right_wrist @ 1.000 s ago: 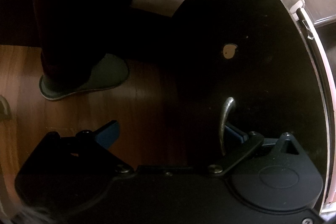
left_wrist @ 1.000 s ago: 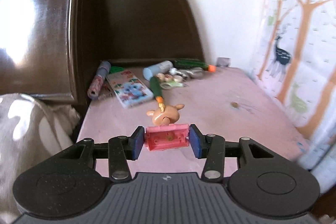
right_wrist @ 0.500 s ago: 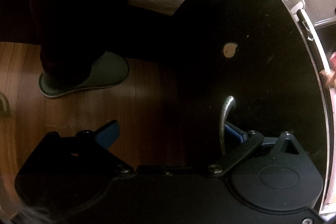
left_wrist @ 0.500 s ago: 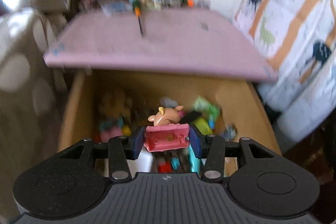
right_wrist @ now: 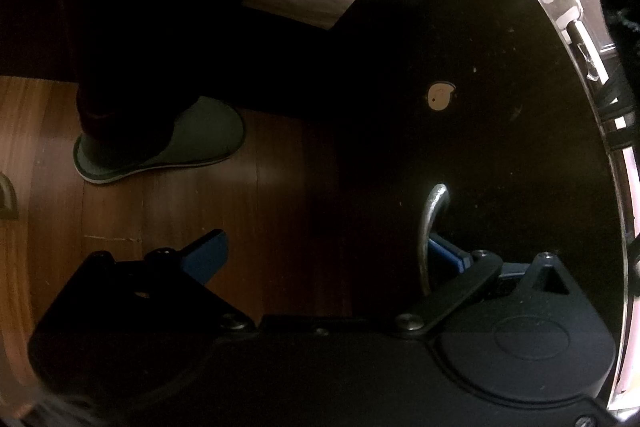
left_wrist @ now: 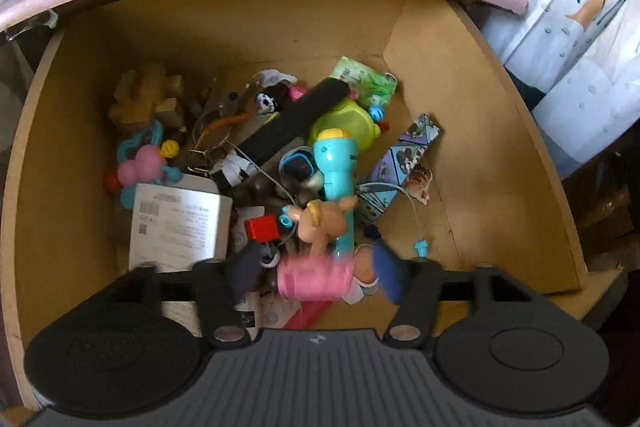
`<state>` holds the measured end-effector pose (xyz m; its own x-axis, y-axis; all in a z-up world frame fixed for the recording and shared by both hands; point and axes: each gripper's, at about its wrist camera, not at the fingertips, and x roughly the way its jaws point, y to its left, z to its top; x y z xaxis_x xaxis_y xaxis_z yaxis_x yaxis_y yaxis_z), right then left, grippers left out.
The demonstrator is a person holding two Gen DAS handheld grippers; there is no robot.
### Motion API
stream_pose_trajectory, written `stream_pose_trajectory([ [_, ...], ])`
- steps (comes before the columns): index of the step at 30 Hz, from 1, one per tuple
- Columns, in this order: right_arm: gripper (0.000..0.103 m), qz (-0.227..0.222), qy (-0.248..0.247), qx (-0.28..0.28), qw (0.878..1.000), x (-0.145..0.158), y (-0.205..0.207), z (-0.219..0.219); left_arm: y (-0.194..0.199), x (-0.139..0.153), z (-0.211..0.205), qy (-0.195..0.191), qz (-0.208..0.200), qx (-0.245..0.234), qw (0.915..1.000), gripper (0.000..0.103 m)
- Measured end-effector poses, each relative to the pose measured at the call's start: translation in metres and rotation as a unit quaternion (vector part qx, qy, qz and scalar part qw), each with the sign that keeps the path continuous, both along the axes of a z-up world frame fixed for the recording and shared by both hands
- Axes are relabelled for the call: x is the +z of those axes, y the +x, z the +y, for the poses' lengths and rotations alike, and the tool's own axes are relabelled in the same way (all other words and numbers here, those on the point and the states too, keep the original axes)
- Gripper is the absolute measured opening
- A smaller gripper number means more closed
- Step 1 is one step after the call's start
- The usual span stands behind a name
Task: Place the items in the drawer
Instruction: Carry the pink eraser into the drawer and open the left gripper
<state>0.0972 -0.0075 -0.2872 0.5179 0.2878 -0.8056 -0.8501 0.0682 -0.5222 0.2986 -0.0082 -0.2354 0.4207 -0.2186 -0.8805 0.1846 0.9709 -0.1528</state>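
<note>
Left wrist shows fingers [left_wrist: 314, 273] parted around pink toy [left_wrist: 316, 279]; right's [right_wrist: 320, 255] spread at handle [right_wrist: 430, 227].

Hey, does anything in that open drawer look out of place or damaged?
Yes. A flap of the drawer's brown liner at the back right corner is lifted and creased instead of lying flat. The toys form one jumbled pile, with thin cords looped loosely over them. Nothing looks spilled.

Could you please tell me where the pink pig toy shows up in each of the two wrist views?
Left wrist: pink pig toy is low centre, between the left gripper's spread fingers, above the open drawer.
Right wrist: not in it.
Shared landmark: the drawer, apparently its dark front with the metal handle here.
</note>
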Motion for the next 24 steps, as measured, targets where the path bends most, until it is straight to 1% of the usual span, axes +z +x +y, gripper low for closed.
stream_pose_trajectory([
  [1, 0.103, 0.0, 0.0, 0.0, 1.0, 0.0, 0.0, 0.0, -0.002, 0.001, -0.001, -0.005, -0.003, -0.006, 1.0, 0.074],
  [6, 0.103, 0.001, -0.002, -0.001, 1.0, 0.0, 0.0, 0.001, -0.013, 0.015, -0.005, 0.001, -0.013, -0.012, 0.9998, 0.074],
  [8, 0.103, 0.001, -0.003, -0.001, 1.0, 0.0, 0.0, 0.001, -0.013, 0.023, -0.008, 0.016, -0.009, -0.004, 0.9998, 0.074],
  [11, 0.103, 0.001, -0.004, -0.001, 1.0, 0.0, 0.0, 0.002, -0.013, 0.035, -0.013, 0.057, -0.006, 0.004, 0.9984, 0.076],
  [14, 0.103, 0.001, -0.005, -0.001, 1.0, 0.0, 0.0, 0.002, -0.013, 0.044, -0.016, 0.09, -0.008, 0.006, 0.9959, 0.082],
  [19, 0.103, 0.002, -0.007, -0.004, 1.0, 0.0, 0.0, 0.003, -0.015, 0.05, -0.017, 0.112, -0.01, 0.011, 0.9936, 0.083],
  [24, 0.103, 0.003, -0.008, -0.004, 1.0, 0.0, 0.0, 0.002, -0.015, 0.054, -0.017, 0.112, -0.01, 0.018, 0.9935, 0.083],
])
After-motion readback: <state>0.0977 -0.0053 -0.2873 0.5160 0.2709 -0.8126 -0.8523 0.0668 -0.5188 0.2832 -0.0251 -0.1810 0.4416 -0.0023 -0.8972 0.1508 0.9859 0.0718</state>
